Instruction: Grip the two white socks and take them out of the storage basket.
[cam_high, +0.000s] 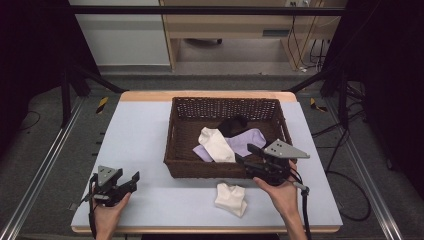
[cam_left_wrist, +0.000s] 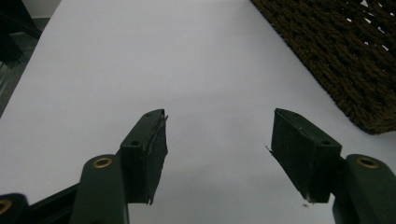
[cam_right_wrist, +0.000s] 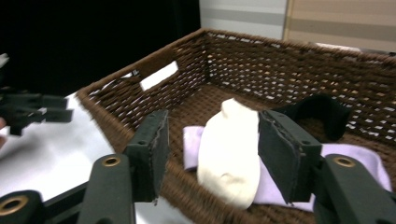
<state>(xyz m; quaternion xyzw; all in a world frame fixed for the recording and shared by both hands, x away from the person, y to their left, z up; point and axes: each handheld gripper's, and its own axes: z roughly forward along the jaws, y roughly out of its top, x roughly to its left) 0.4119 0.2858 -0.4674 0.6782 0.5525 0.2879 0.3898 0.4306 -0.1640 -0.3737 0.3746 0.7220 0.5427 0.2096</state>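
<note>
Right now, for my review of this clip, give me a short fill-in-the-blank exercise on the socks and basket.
1. The cream sock in the wicker basket lies on top of a ____ sock.
2. The black sock lies toward the basket's ____ wall.
3. The folded cream sock outside the basket rests on the ____.

Missing words: lavender; far; table

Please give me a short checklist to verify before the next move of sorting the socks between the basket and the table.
1. Right gripper open with nothing between the pads: ok.
2. Left gripper open and holding nothing, over the bare table: ok.
3. Cream sock lies on top in the basket, free to grasp: ok.
4. Lilac sock and black sock are inside the basket: ok.
5. Folded cream sock rests on the table, apart from the basket: ok.
6. Whether the socks form matching pairs: cannot tell.
</note>
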